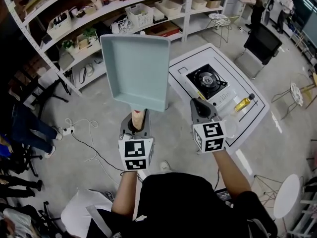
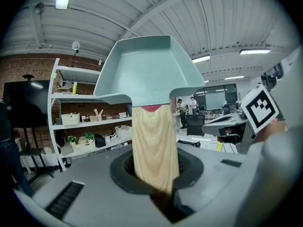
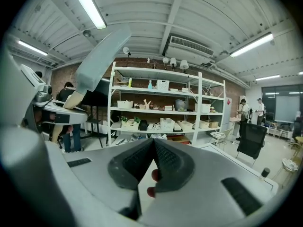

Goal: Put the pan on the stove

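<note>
A pale teal rectangular pan [image 1: 136, 71] with a light wooden handle [image 1: 138, 118] is held high in the air, left of the table. My left gripper [image 1: 138, 122] is shut on that handle; in the left gripper view the handle [image 2: 154, 145] rises from between the jaws to the pan [image 2: 147, 70]. A black single-burner stove [image 1: 208, 81] sits on the white table [image 1: 182, 66], to the right of the pan. My right gripper [image 1: 200, 106] hovers in front of the stove, shut, with nothing between its pads [image 3: 152, 148].
A bottle of yellow oil [image 1: 243, 103] lies on the table right of the stove. Long white shelving [image 1: 148, 14] with bins stands behind. Cables and a power strip [image 1: 69, 130] lie on the floor at left. A black chair [image 1: 261, 42] stands past the table.
</note>
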